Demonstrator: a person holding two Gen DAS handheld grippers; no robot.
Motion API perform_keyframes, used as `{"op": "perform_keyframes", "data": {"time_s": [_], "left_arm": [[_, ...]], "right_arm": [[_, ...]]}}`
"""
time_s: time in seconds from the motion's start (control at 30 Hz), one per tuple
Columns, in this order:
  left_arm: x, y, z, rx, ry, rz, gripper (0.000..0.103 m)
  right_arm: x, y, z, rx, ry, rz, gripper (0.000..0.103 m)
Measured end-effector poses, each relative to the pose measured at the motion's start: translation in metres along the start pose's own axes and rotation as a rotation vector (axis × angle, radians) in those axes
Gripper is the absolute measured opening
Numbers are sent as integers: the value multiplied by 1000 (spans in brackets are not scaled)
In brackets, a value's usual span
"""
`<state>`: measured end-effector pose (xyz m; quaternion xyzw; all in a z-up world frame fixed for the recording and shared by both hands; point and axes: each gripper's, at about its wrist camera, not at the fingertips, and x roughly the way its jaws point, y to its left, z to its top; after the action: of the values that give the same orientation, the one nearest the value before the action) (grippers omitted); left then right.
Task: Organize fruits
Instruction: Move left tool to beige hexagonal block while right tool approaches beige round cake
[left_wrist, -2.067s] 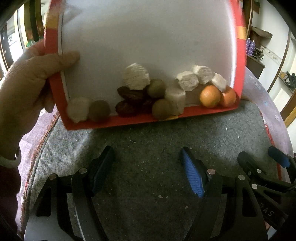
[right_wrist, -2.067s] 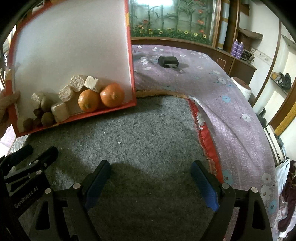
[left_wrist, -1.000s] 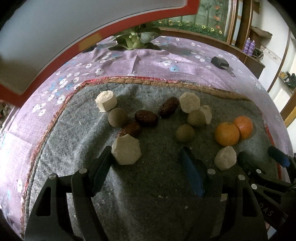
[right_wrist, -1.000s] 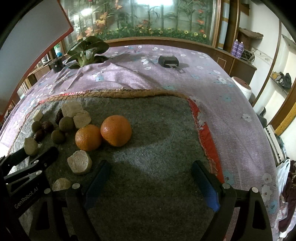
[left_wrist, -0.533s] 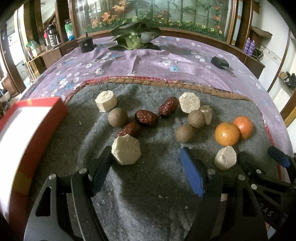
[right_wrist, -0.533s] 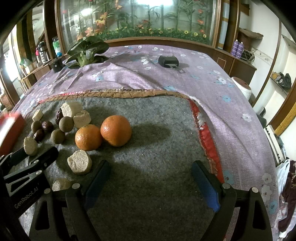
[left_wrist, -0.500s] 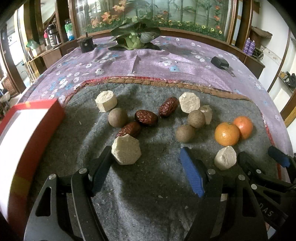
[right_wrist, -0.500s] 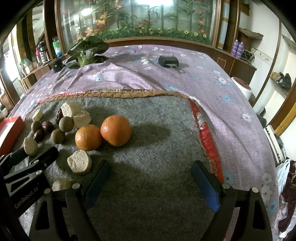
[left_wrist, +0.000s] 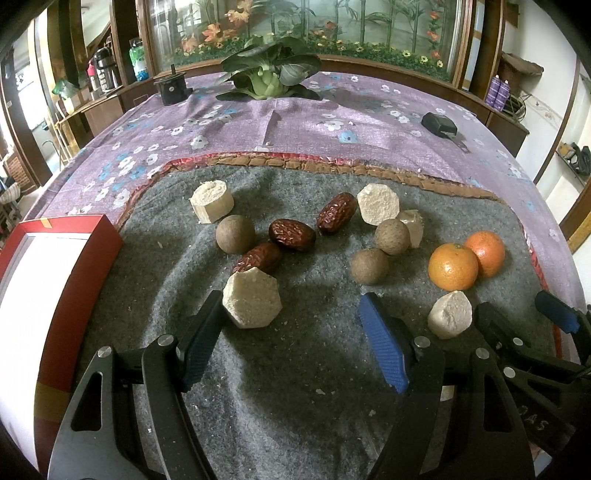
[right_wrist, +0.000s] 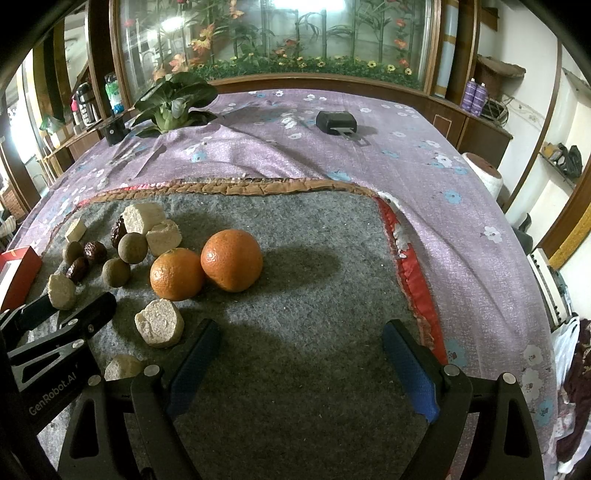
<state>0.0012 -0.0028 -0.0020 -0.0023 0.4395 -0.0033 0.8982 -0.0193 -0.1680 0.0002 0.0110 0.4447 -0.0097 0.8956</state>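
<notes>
Far left: red box (left_wrist: 79, 280) w/ white inside, sitting on the grey felt mat (left_wrist: 295, 369), open side up. Mat lies on a purple floral cloth (left_wrist: 295, 125).

Left gripper (left_wrist: 291, 325) low over the mat, jaws wide apart, nothing between them. A pale hexagonal chunk (left_wrist: 253, 297) sits just by its left fingertip (touching or not, can't tell).

Behind that, L→R on the mat: pale cylinder piece (left_wrist: 213, 201), brown round fruit (left_wrist: 235, 233), three red dates (left_wrist: 291, 234) clustered close, one nearly against the hex chunk. Then another pale hex piece (left_wrist: 378, 204), a smaller pale piece (left_wrist: 413, 227) beside it, two more brown round fruits (left_wrist: 391, 236) touching each other.

Further right: two oranges (right_wrist: 231, 259) side by side, touching. A rough pale chunk (right_wrist: 159, 326) sits just in front of the nearer orange, between the two grippers; one more pale bit (right_wrist: 122, 366) is half hidden behind the right gripper's left arm.

Right gripper (right_wrist: 301, 350) also wide open, empty, over bare mat right of the oranges (all fruit lies to its left). Mat's red edge (right_wrist: 413, 280) is just by its right finger.

Bkgd: leafy green veg (left_wrist: 266, 74) and a black item (right_wrist: 337, 122) on the cloth, well apart from the fruit.
</notes>
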Motion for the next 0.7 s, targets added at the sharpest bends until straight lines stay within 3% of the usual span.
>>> {"op": "perform_keyframes", "data": {"time_s": [0.37, 0.53, 0.7], "left_arm": [[0, 0, 0, 8, 3, -3, 75], [-6, 10, 2, 50, 36, -70, 75], [-24, 34, -6, 77, 51, -91, 75]], "right_arm": [[-22, -18, -3, -3, -28, 98, 89], [-31, -18, -7, -30, -26, 95, 89], [-43, -9, -9, -96, -53, 99, 89]]}}
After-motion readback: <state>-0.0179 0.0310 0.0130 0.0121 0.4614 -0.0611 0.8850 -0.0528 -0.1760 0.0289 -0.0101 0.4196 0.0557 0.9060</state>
